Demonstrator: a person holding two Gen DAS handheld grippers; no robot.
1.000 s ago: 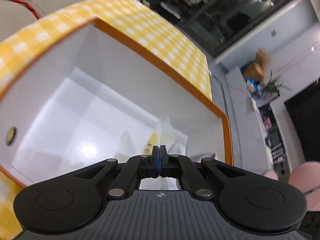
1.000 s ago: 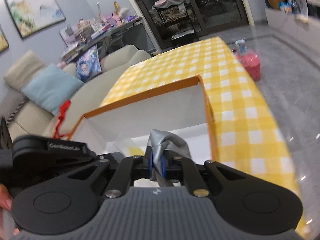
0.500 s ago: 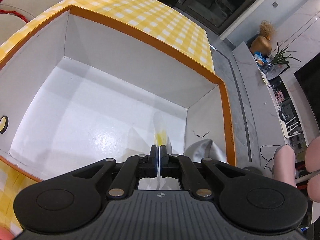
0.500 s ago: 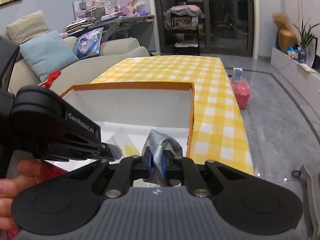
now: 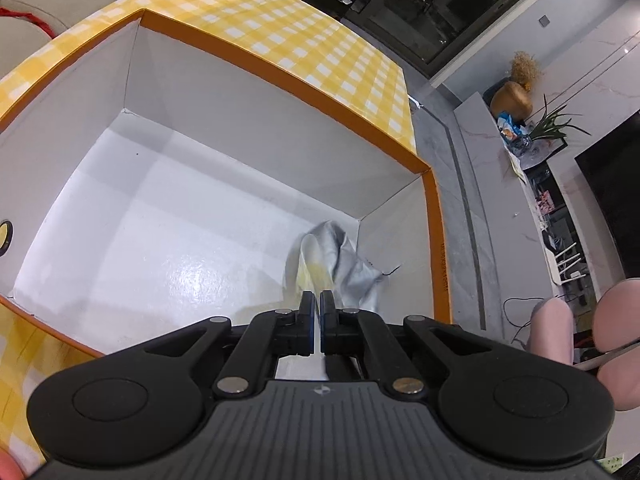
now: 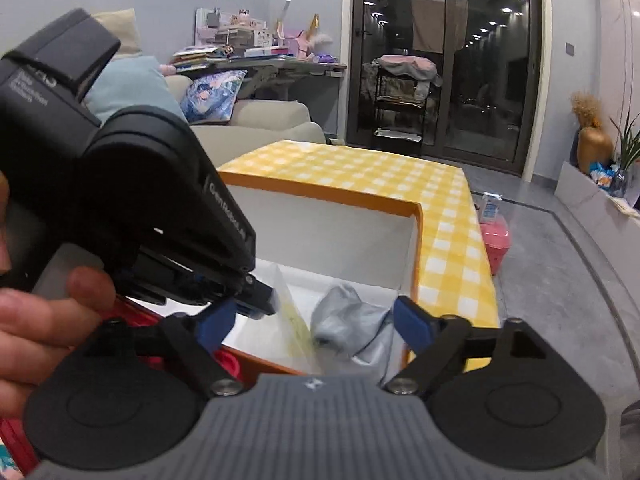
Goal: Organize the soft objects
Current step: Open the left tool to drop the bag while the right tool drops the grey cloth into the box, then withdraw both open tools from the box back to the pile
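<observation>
Opening wide just now, the right tool (image 6: 316, 322) frees the grey cloth (image 6: 352, 330) into the box (image 5: 280, 60); the left tool (image 5: 316, 312) pinches a clear bag (image 5: 298, 276).

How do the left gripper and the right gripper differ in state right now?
The left gripper is shut, its fingers pinching a thin clear bag; the right gripper stands wide, having just opened. The left one holds something; the right one's blue pads press nothing, the grey cloth lying loose. Both point into the white box.

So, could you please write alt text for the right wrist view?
The open right gripper hangs over a grey cloth lying in a white box; its jaws have just been opening. The left gripper pinches a clear bag beside it.
</observation>
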